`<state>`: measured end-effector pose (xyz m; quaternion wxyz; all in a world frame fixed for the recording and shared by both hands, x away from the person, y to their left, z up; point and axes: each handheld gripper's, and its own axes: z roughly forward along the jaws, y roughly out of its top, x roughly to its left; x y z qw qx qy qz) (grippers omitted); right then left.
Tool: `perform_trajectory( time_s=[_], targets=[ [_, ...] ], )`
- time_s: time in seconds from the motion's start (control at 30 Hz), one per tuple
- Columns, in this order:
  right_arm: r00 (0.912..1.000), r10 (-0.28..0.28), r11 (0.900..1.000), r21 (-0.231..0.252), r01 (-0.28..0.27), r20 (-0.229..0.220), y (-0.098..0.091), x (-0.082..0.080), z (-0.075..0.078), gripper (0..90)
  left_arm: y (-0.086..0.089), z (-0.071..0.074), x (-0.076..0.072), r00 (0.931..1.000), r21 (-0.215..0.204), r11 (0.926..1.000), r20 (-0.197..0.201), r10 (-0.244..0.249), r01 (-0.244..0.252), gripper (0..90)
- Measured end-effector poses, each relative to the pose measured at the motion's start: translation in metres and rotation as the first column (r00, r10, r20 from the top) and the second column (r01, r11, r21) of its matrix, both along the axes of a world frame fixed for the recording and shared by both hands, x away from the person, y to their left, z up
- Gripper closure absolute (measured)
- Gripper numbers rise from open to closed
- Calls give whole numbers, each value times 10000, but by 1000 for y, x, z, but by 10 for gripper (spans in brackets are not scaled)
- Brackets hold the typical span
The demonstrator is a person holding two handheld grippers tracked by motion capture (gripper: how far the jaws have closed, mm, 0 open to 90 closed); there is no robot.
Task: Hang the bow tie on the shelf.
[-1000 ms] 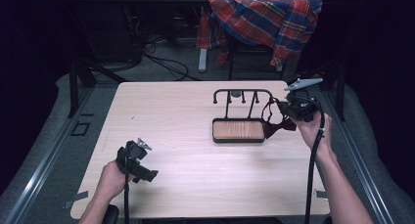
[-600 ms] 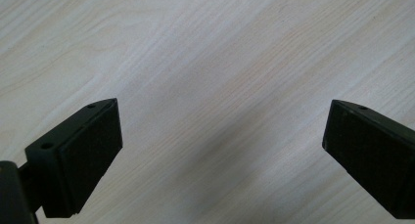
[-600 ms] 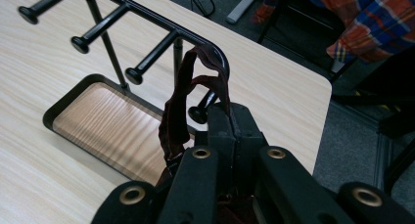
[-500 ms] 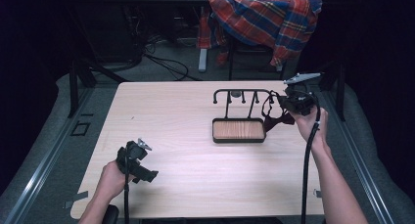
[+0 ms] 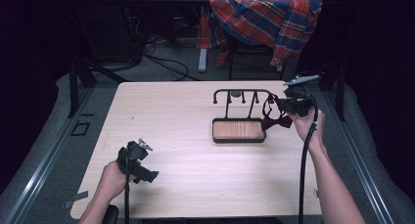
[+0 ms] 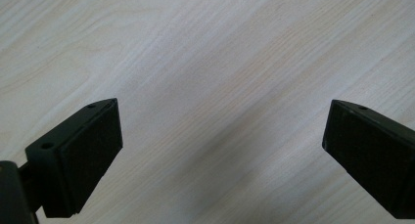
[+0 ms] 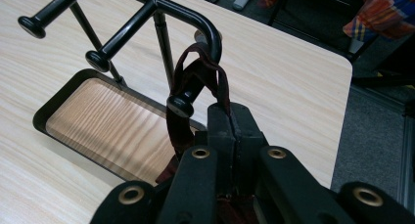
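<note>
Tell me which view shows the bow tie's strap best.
The right gripper view: the dark red strap loops over the rack's end peg, pinched in the right gripper. The high view shows the bow tie small beside the rack. The left gripper view faces bare table.

Left gripper (image 5: 138, 161) low near the person's body, jaws wide apart; right gripper (image 5: 280, 105) out at forearm's reach ahead, jaws clamped tight together.

Bow tie (image 5: 275, 121) hangs on rack (image 5: 240, 94) above tray (image 5: 239, 130)
</note>
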<state>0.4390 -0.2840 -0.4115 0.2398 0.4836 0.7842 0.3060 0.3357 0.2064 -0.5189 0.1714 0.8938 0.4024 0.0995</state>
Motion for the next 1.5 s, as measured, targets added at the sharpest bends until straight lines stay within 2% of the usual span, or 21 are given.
perform_trajectory(
  time_s=[0.47,1.5],
  targets=[
    [9992,158,9995,279,-148,-366,0,2,-8,891,0,0,0,10000,-17,10000,-65,-22,21,14],
    [9984,249,9967,784,-209,-507,-2,5,-14,885,-1,0,0,9999,-3,10000,-93,-97,97,14]
  ],
)
